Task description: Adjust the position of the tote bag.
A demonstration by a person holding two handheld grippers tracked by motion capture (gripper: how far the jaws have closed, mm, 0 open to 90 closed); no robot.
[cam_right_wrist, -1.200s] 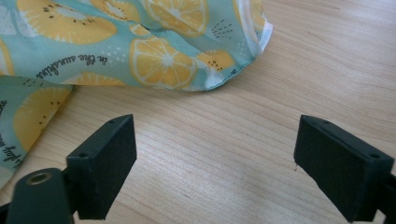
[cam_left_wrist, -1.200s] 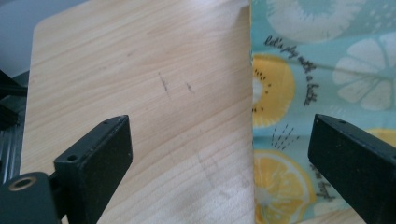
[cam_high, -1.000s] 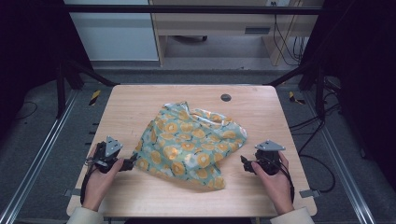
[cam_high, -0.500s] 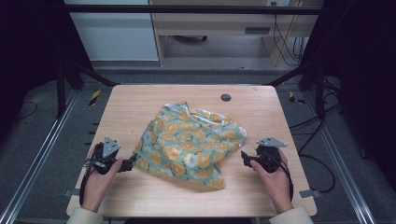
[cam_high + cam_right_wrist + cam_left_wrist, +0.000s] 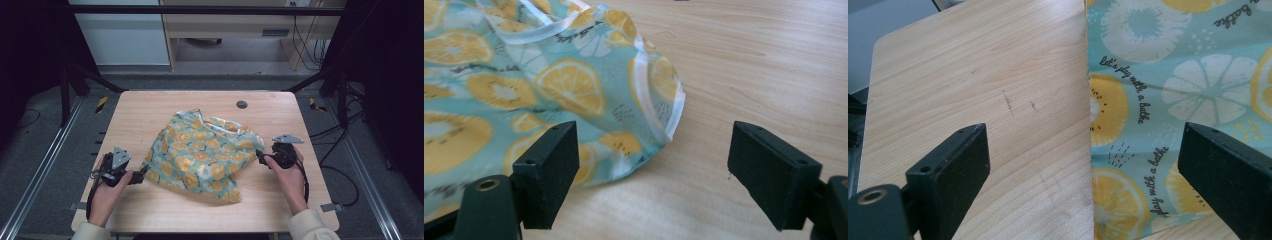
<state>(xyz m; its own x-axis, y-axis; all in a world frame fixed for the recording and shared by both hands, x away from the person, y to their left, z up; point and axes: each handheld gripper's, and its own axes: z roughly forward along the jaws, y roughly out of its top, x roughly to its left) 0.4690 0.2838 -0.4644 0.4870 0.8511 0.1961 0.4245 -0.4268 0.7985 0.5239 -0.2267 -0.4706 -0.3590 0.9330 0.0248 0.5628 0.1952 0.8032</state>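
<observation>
On the tabletop (image 5: 150,107): one crumpled garment (image 5: 202,155) with a teal lemon-slice print sits about mid-table, a bit toward the near side, white-trimmed opening pointing to the far edge.

Left gripper (image 5: 137,176): parked at the garment's near-left edge, jaws spread wide, nothing pinched. Its own view has the cloth's straight edge (image 5: 1089,125) running between the jaws, one jaw over bare wood, the other over the print.

Right gripper (image 5: 261,157): at the right edge of the cloth, jaws have just been closing a touch but are wide apart, not clamping anything. In the right gripper view the white-piped hem (image 5: 644,95) curls just in front of the jaws, with one jaw over the fabric.

Step in hand, my guess: getting a grip on two opposite edges so the thing can be spread or folded.

How to do it well: slide the lower jaw flat along the wood so it goes under just one layer, bite on the hem or piping rather than loose middle cloth, and pinch both sides before pulling, otherwise it'll just drag and bunch.

Watch out: the right side is a rolled fold, so it's easy to grab two layers.

Count: garments 1; grippers 2; hands 2; small dark round thing near the far edge (image 5: 242,104) 1.
</observation>
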